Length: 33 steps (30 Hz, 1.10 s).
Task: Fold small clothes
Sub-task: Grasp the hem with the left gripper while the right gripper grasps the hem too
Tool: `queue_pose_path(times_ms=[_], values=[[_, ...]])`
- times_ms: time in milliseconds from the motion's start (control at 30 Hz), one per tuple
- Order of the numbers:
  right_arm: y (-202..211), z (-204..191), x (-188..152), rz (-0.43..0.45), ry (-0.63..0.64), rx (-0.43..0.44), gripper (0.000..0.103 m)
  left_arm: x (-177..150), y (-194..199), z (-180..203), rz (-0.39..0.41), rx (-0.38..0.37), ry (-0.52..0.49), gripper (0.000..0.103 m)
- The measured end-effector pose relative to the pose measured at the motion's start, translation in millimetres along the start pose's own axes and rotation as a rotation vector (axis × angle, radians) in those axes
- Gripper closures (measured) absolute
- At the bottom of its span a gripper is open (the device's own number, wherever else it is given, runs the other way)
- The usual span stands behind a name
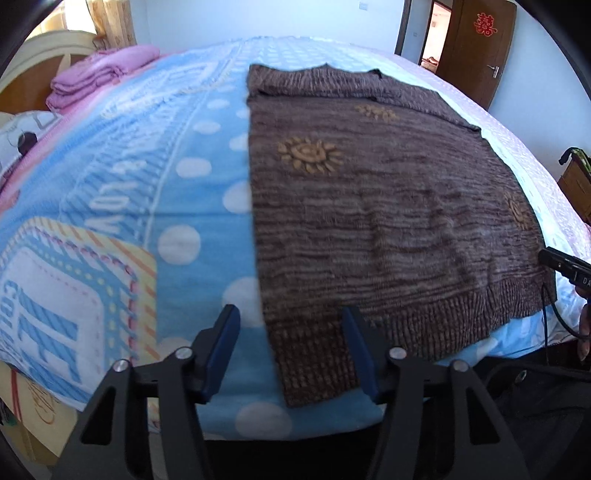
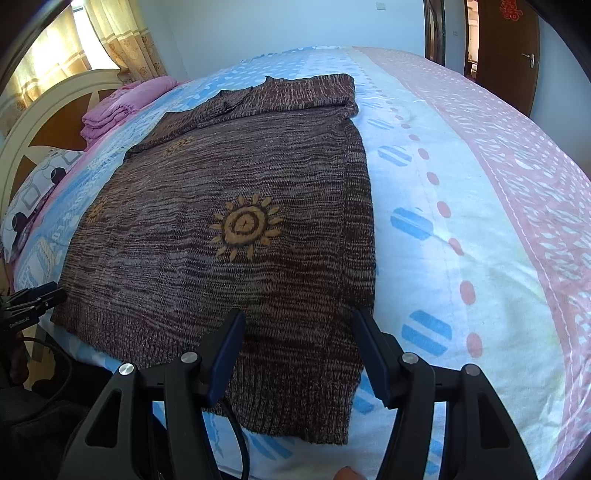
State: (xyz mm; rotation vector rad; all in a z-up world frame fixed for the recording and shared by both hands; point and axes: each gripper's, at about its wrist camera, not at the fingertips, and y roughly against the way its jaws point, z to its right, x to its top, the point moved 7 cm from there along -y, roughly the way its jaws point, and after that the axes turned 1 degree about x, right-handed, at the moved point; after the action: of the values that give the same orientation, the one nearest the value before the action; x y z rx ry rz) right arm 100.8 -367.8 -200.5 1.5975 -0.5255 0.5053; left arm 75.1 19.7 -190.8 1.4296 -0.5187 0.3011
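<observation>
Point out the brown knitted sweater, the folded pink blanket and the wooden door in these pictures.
brown knitted sweater (image 2: 236,229), right wrist view, on the yellow sun motif at its middle.
folded pink blanket (image 1: 96,74), left wrist view, on the top of the stack.
wooden door (image 1: 476,48), left wrist view, on its panel below the red paper cutout.

Red double-happiness sign (image 1: 485,24) on the brown door (image 1: 476,55), far ahead-right of the left gripper (image 1: 291,354). Bedsheet (image 1: 110,206) lettering is only partly legible.

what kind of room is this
Most likely a bedroom: a brown sweater lies spread on a bed with a headboard, folded pink bedding near it, and a wooden door beyond.
</observation>
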Motion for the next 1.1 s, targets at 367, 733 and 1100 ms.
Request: queue_pose_path(times_ms=[367, 733, 1100], values=[[2.0, 1.5, -8.7, 0.0, -0.011, 0.011, 0.041, -10.2, -2.0, 4.8, -0.02, -0.044, 0.026, 0.067], [13.4, 14.9, -28.6, -0.021, -0.05, 0.013, 0.041, 0.6, 17.4, 2.7, 0.041, -0.106, 0.026, 0.095], [30.3, 6.5, -28.3, 0.01, -0.064, 0.175, 0.096, 7.0, 21.0, 1.1, 0.063, -0.115, 0.037, 0.095]])
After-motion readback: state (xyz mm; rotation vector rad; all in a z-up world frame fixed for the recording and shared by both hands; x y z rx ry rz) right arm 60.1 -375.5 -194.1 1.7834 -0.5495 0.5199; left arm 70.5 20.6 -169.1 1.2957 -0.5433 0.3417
